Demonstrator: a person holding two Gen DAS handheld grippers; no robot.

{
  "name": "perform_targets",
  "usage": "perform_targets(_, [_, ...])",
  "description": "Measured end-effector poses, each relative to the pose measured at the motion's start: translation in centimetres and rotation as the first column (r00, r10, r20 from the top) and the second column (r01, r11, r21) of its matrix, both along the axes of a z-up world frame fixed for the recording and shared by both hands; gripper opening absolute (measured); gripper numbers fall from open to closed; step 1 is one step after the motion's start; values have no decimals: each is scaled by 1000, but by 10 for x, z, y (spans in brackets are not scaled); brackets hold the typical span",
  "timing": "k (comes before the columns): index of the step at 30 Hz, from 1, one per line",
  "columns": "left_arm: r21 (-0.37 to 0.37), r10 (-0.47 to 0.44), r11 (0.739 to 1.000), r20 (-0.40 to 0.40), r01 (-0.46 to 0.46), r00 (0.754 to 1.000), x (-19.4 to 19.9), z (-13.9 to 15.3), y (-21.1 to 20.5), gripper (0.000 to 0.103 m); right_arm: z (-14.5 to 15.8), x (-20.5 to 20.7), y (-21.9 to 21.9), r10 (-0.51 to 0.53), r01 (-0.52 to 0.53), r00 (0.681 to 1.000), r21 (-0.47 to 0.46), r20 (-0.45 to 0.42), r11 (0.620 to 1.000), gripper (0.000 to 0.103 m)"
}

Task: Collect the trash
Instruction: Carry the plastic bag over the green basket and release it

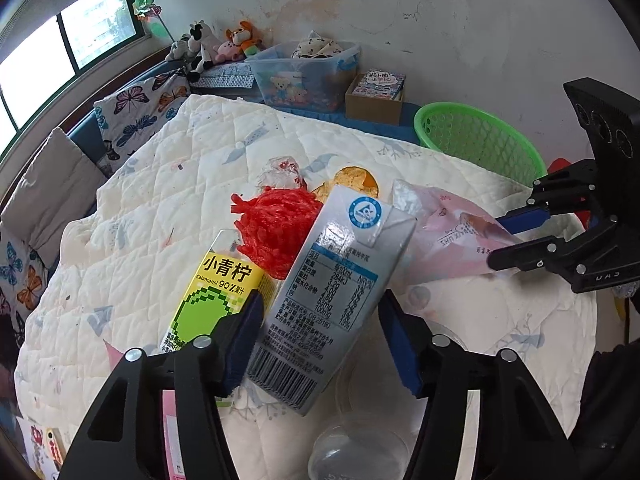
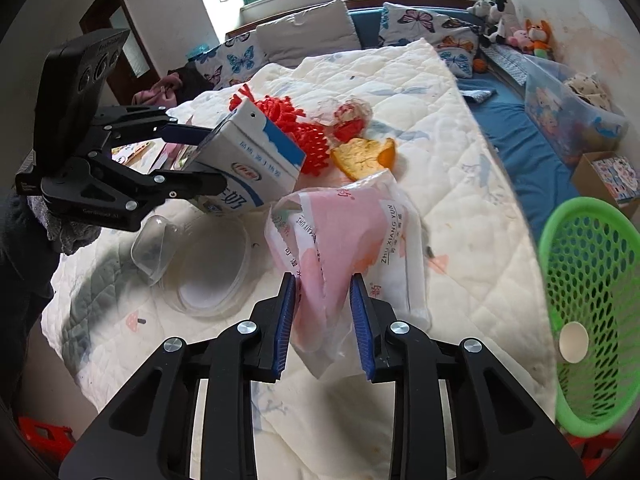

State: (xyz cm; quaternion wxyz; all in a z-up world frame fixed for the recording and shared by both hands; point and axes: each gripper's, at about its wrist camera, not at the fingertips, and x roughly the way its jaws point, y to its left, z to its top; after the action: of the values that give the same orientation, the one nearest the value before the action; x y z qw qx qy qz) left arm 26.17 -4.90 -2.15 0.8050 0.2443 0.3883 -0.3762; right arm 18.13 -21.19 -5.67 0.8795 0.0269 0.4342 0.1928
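Cream quilted bedding covers the bed, with a green perforated plastic basket at its right edge holding a small white paper cup. Left hand-held gripper: jaws roughly half open, blue pads bracketing a grey-white milk carton that is tilted and raised off the quilt; the left pad touches it, while contact at the right pad cannot be confirmed. Right hand-held gripper: jaws drawn nearly together, clamped on a crumpled pink-and-white plastic bag, which hangs lifted from the bedding. Loose items lying on the quilt: a yellow-green juice carton, red foam fruit netting, orange peel and a clear plastic lid.
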Motion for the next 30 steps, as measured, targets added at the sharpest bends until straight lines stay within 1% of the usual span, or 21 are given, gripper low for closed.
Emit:
perform_targets(2, [3,21,1000,22,-22,1000,-6,3,-2,50,1,-4,-5,-7,7,1000,-3,1,1000,27])
perform_targets(5, [3,48,999,34,-48,998,-14,8,-4,45,2,-10,-13,-25,25,1000,4,4,1000,27])
perform_targets(7, [-6,59,998,43,-59,997,-22,14,-4,44,3,-16,-18,-39,39,999,16,10,999,26])
perform_targets(11, [-9,90,996,58,-90,994,-33,26,-8,43,7,-26,-31,-70,69,997,46,15,997,26])
perform_targets(18, [-10,117,993,43,-117,992,-49,47,-16,43,24,-42,-60,-122,118,991,79,49,990,26])
perform_targets(21, [-34,132,991,19,-131,991,-55,57,-21,43,30,-49,-78,-155,149,986,86,67,985,26])
perform_targets(26, [-58,126,990,11,-125,992,-67,68,-43,43,33,-57,-117,-233,227,969,69,79,971,26])
perform_targets(30, [-85,96,992,5,-96,995,-74,70,-70,43,27,-58,-151,-293,291,953,44,74,956,26])
